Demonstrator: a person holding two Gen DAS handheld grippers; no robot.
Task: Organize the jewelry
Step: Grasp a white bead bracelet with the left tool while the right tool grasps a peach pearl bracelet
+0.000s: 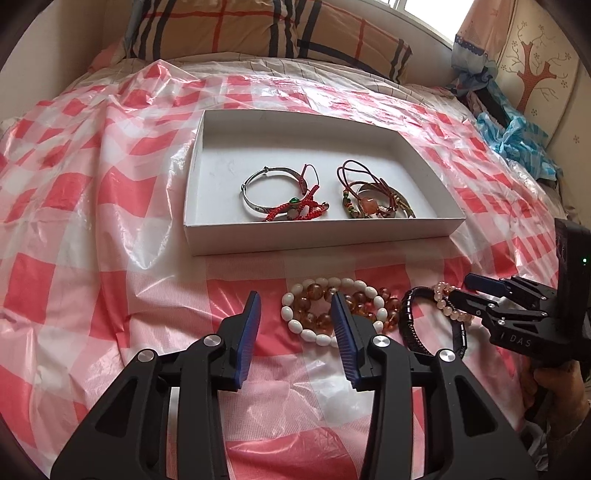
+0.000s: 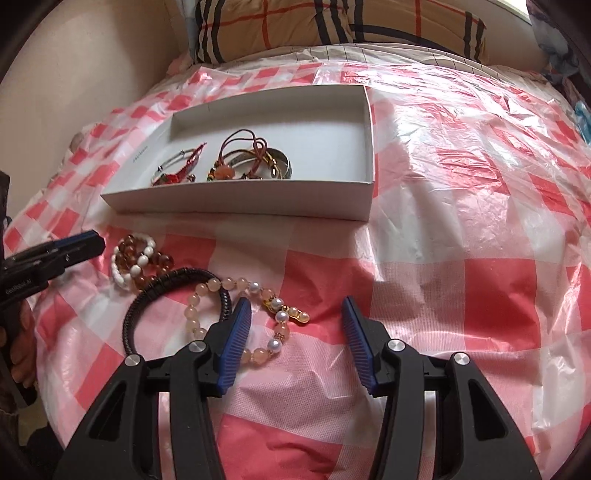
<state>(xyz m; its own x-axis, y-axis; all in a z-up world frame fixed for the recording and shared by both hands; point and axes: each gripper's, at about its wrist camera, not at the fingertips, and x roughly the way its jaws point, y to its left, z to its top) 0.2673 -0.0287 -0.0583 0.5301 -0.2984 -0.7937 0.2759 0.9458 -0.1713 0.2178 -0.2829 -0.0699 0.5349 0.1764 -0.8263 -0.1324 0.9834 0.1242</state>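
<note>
Because four bracelets (image 1: 354,310) are left on the sheet (image 2: 461,258) just before the box (image 1: 317,236), where others are already laid, both claws are held spread and empty: left gripper (image 1: 295,302) beside the beads, right gripper (image 2: 295,310) over the pink strand (image 2: 236,284).

A red-and-white checked plastic sheet (image 1: 110,192) covers the bed. The box (image 1: 207,177) is white; inside lie a silver bangle (image 1: 255,184) and red cord bracelets (image 1: 295,212). Near the bed's front edge sit a white bead bracelet (image 1: 291,314), amber-brown beads (image 1: 314,295), a black band (image 2: 177,280) and pale pink beads (image 2: 207,291). The pillow (image 1: 236,26) is tan plaid with black and red lines. The tongs are black with blue pads (image 1: 247,343).
</note>
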